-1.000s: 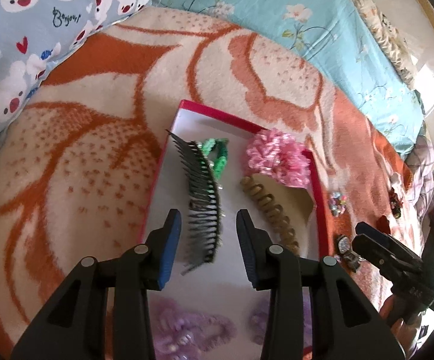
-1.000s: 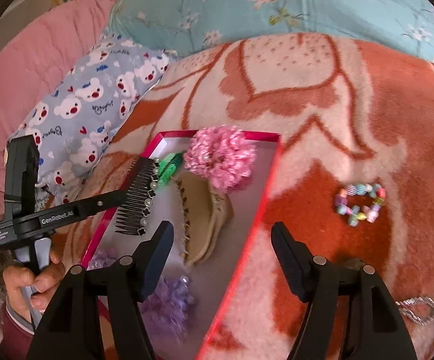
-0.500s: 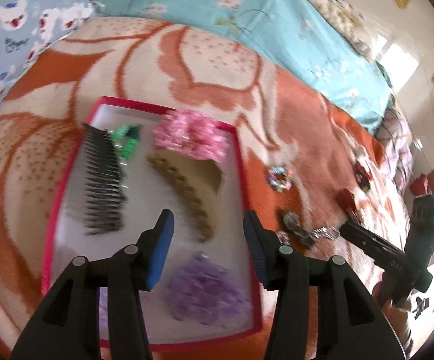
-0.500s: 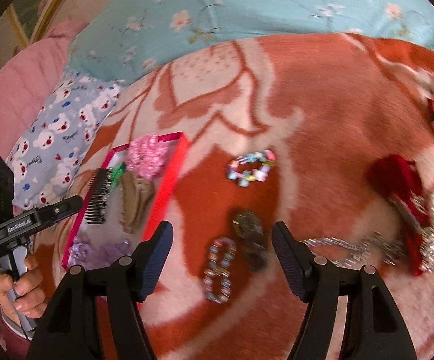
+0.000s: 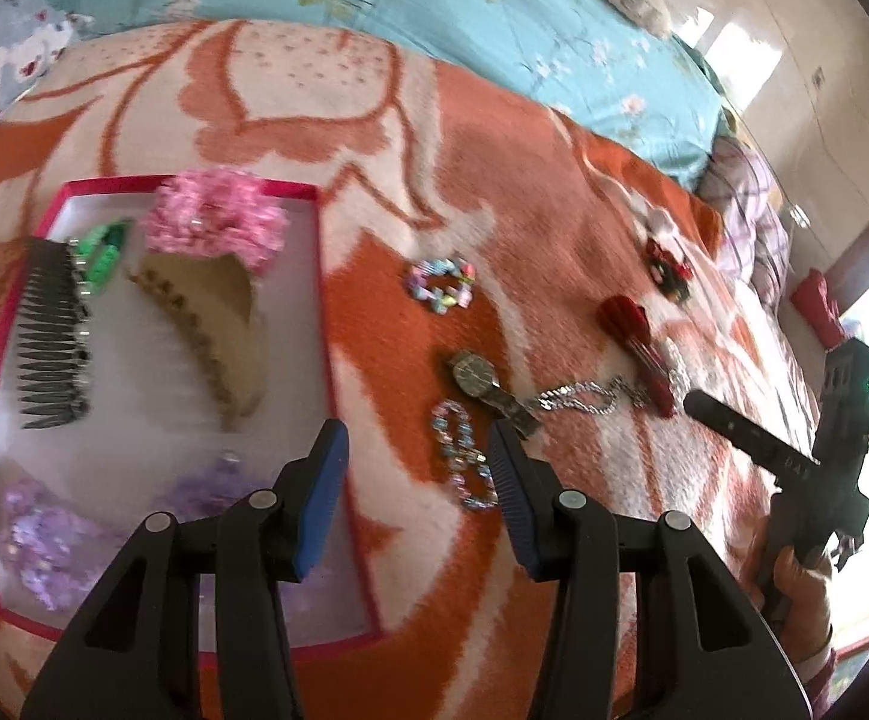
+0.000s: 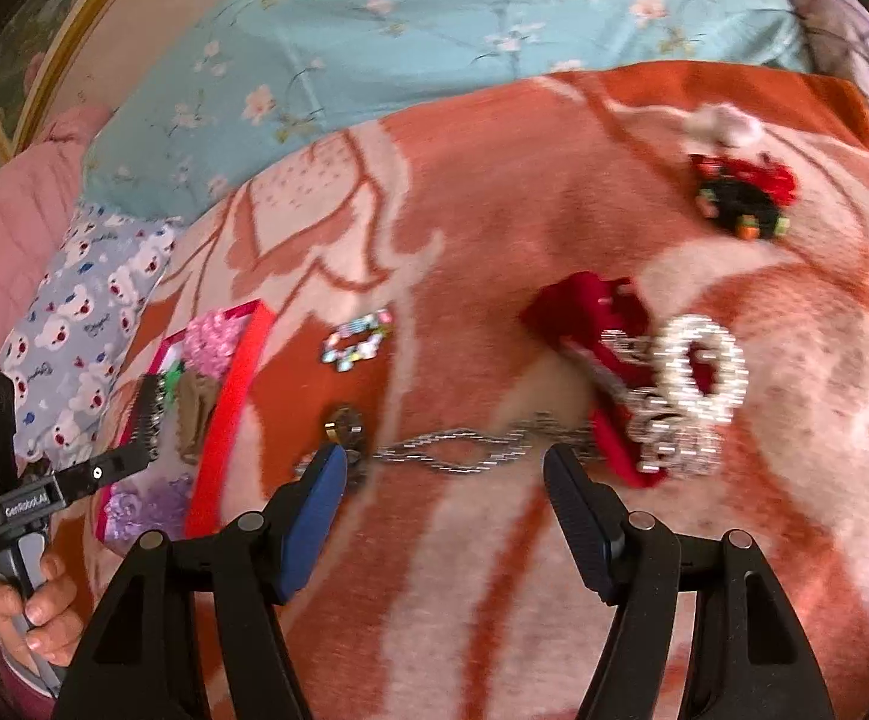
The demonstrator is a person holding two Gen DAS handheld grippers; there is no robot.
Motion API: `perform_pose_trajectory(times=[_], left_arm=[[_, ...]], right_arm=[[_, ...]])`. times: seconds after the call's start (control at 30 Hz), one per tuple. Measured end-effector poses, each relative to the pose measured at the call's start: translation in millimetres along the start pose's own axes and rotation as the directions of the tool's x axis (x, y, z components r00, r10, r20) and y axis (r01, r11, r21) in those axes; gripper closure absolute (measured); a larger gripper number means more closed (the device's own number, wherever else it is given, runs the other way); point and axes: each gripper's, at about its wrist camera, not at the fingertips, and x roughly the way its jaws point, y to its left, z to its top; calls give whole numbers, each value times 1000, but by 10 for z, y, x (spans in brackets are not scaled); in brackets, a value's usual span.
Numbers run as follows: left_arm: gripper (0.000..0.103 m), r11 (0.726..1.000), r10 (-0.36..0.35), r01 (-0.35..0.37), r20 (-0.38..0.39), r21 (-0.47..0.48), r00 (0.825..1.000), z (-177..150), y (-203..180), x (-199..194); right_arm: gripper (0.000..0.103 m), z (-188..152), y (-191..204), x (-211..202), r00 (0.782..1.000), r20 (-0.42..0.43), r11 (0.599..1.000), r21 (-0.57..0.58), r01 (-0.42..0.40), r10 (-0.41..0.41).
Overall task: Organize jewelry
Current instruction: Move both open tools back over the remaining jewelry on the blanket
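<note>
Both grippers hang over an orange-and-cream blanket point(image 5: 494, 138) with their jaws spread and nothing between them. The left gripper point(image 5: 416, 468) sits above the right edge of a red-rimmed tray point(image 5: 320, 276), which holds a black comb point(image 5: 50, 330), a green clip point(image 5: 101, 249), a pink scrunchie point(image 5: 212, 225), a tan claw clip point(image 5: 218, 330) and a purple scrunchie point(image 5: 44, 534). Loose on the blanket to the tray's right lie a pastel bead bracelet point(image 5: 440, 285), a watch point(image 5: 476, 375) and, just beside the left gripper's right finger, a second bead bracelet point(image 5: 458, 456). A silver chain point(image 6: 452, 450) runs from the watch toward a red bow clip point(image 6: 584, 312), which is overlaid by a rhinestone ring point(image 6: 701, 366). The right gripper point(image 6: 446, 480) hovers directly over the chain, its left fingertip near the watch. Farther off sits a red-and-black hair tie point(image 6: 740, 195)
</note>
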Motion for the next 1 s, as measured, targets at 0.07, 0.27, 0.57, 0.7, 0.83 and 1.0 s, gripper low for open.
perform_pose_trajectory(times=[0.07,0.27,0.57,0.7,0.83,1.0], left_arm=[[56,1000,-9,9,-14,15,1000,-23,-93,61],[56,999,-13,15,-59,33,998,-68,-254,284],[56,998,-2,9,-123,55,992,-212,-403,568],[56,997,16,-4,-148,80,989,-222,-489,715],[56,995,35,-18,-182,95,983,-234,-524,926],[56,994,58,-39,-205,98,977,-259,-477,1140]], right_arm=[[33,-11,-121,-59,1000,8,1000,13,21,-22],[33,-19,-467,-162,997,15,995,61,74,-75],[33,68,-752,-109,991,23,987,100,127,-130],[34,134,-864,-52,988,25,981,127,145,-150],[37,172,-945,25,987,16,977,148,153,-157],[43,198,-1050,138,984,-1,968,181,175,-178]])
